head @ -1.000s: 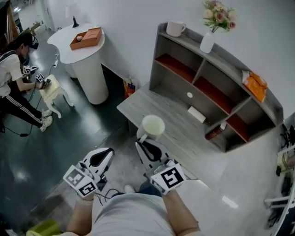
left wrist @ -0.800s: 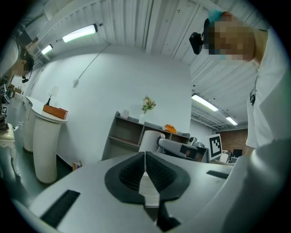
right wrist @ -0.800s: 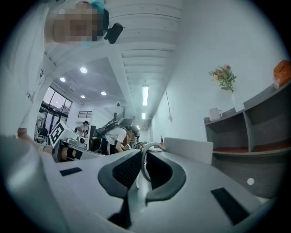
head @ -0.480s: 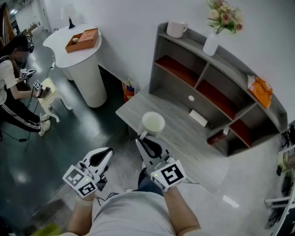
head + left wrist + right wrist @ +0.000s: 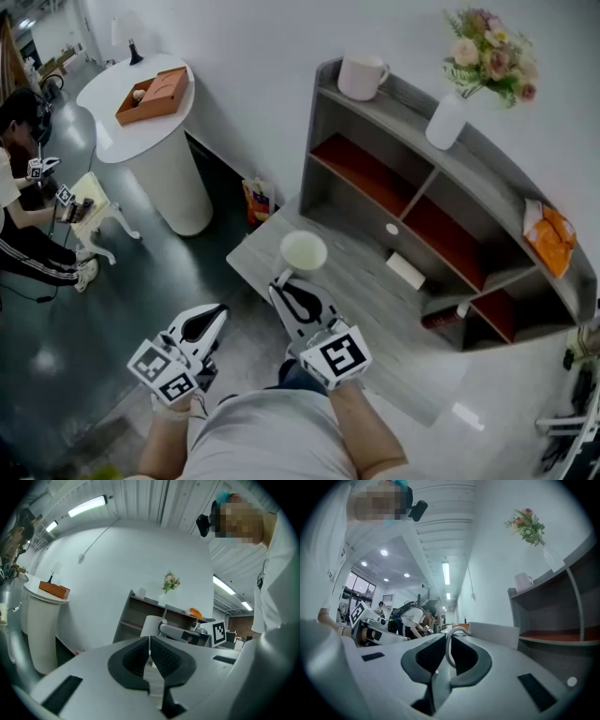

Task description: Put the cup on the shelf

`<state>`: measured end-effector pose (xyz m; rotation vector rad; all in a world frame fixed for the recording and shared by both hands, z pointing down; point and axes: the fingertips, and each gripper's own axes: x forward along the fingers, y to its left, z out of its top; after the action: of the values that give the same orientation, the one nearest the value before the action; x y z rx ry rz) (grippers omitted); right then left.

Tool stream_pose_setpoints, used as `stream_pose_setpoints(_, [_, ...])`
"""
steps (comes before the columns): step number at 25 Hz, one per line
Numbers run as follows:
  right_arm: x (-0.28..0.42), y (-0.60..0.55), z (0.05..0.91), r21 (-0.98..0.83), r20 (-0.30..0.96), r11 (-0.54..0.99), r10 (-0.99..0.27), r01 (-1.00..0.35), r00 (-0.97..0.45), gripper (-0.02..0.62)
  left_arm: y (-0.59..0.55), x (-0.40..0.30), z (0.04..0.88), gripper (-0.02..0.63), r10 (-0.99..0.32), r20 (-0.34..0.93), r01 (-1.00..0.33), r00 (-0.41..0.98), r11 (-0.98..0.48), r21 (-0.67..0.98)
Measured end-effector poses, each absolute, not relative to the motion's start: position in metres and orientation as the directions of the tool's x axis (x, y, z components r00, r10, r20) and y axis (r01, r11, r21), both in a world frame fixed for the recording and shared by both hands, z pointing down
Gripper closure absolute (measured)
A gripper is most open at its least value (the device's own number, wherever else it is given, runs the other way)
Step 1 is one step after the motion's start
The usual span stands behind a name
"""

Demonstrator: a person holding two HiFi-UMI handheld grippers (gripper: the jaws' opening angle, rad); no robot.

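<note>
A pale cup (image 5: pixel 303 251) hangs above the left end of the grey desk (image 5: pixel 375 305), held by its handle. My right gripper (image 5: pixel 282 283) is shut on that handle; in the right gripper view the thin handle loop (image 5: pixel 448 645) sits pinched between the dark pads, with the cup body (image 5: pixel 494 633) just beyond. The grey shelf unit (image 5: pixel 412 141) with red-lined compartments stands ahead and to the right. My left gripper (image 5: pixel 217 312) hangs lower left, shut with nothing in it (image 5: pixel 150 641). From the left gripper view the cup (image 5: pixel 150 626) shows in front of the shelf.
On the shelf's top stand a white mug (image 5: pixel 361 75) and a vase of flowers (image 5: pixel 448 120); an orange bag (image 5: pixel 551 234) lies further right. A white box (image 5: pixel 405 270) lies on the desk. A white pedestal table (image 5: pixel 155 141) and a seated person (image 5: pixel 19 187) are at left.
The person has stepped closer to the shelf, which now looks larger and nearer. The cup, still in the right gripper, has moved forward with them. The left gripper keeps its place.
</note>
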<state>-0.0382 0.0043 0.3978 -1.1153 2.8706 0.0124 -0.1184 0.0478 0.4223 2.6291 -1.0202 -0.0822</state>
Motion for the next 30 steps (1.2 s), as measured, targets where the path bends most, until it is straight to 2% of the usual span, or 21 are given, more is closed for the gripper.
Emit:
stream_pose_setpoints(18, [0.029,-0.179,0.386,0.091,-0.06,0.695,-0.711,-0.713,-0.7,0.557,-0.09,-0.044,0.414,0.583,-0.656,0.12,-0.659,0.745,-0.694,0.29])
stream_pose_setpoints(30, [0.039,-0.261,0.391,0.098,-0.039,0.609,-0.788,-0.787,-0.614,0.557,-0.138,-0.06,0.412,0.583,-0.629,0.142,-0.639,0.764,-0.709,0.298])
